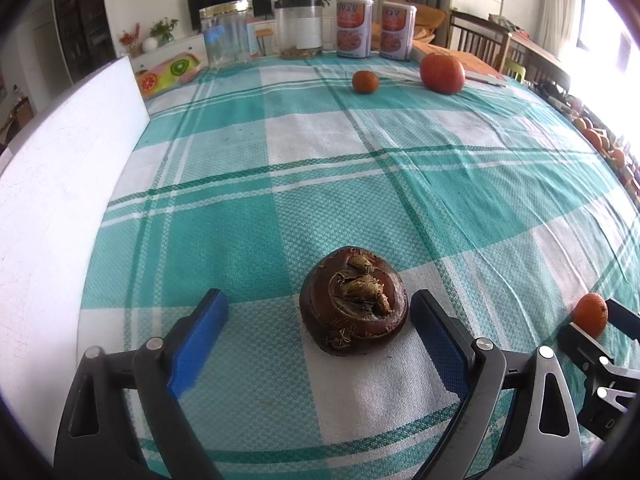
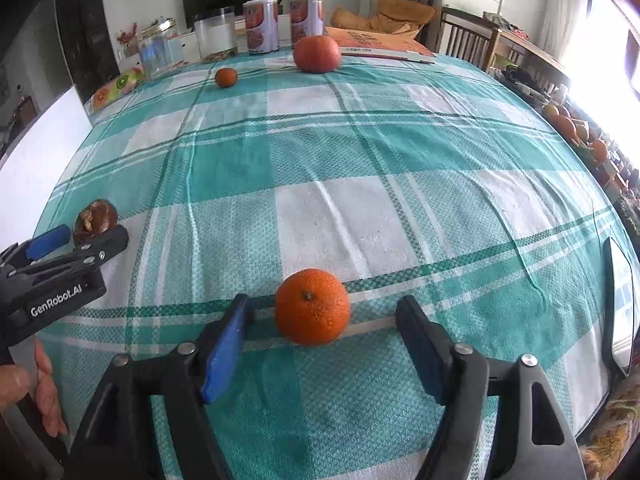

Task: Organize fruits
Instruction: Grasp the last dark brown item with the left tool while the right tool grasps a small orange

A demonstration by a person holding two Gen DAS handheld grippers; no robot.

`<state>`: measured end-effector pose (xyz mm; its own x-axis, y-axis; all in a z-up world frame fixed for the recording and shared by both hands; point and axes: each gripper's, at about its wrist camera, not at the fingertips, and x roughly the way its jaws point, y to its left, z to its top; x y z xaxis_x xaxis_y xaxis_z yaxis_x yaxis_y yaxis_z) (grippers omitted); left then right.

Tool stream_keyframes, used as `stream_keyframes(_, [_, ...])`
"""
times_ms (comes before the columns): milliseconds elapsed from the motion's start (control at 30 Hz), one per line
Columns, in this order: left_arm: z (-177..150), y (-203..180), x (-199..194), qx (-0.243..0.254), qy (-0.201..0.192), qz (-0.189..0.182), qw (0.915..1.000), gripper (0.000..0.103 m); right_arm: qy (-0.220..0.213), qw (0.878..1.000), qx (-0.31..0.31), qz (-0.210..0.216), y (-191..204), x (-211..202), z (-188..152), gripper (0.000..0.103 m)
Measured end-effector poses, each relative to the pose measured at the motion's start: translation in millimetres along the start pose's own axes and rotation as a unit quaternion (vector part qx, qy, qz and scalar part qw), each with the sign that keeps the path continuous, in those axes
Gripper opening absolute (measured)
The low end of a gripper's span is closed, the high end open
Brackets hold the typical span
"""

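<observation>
A dark brown mangosteen lies on the checked tablecloth between the open fingers of my left gripper, nearer the right finger. It also shows in the right wrist view. An orange lies between the open fingers of my right gripper, close to the left finger; it shows in the left wrist view too. A small orange and a big orange-red fruit lie far back on the table, also seen in the right wrist view as the small orange and the big fruit.
Two clear jars and two printed cans stand along the far edge. A fruit-patterned tray lies at the far left. A white board runs along the left side. A book lies at the back right.
</observation>
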<state>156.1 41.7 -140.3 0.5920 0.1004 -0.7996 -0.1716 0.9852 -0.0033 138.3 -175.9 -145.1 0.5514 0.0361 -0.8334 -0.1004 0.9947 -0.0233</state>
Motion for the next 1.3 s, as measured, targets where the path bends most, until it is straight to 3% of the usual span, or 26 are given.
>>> stream_keyframes(133, [0.1, 0.4, -0.2, 0.000, 0.000, 0.000, 1.0000, 0.094, 0.002, 1.000, -0.008, -0.003, 4.4, 1.1, -0.3, 0.087])
stream_keyframes(267, [0.1, 0.4, -0.2, 0.000, 0.000, 0.000, 1.0000, 0.094, 0.009, 1.000, 0.007, -0.008, -0.5, 4.5, 0.0, 0.098])
stream_keyframes(467, [0.1, -0.1, -0.3, 0.000, 0.000, 0.000, 1.0000, 0.094, 0.009, 1.000, 0.008, -0.009, -1.0, 4.8, 0.1, 0.100])
stream_keyframes(567, [-0.3, 0.9, -0.7, -0.002, 0.000, -0.013, 0.9999, 0.096, -0.030, 0.997, 0.058, 0.047, -19.3, -11.3, 0.6, 0.100])
stream_keyframes(667, [-0.6, 6.1, -2.8, -0.011, -0.006, -0.040, 0.9991, 0.097, -0.087, 0.978, 0.148, 0.119, -56.4, -31.7, -5.1, 0.100])
stream_keyframes(800, [0.0, 3.9, -2.4, -0.005, -0.004, -0.034, 0.9994, 0.097, -0.068, 0.961, 0.222, 0.151, -81.5, -21.7, -8.7, 0.100])
stream_keyframes(1300, [0.1, -0.2, -0.8, 0.010, 0.002, -0.019, 0.9998, 0.097, -0.068, 0.967, 0.205, 0.138, -74.5, -23.0, -9.4, 0.100])
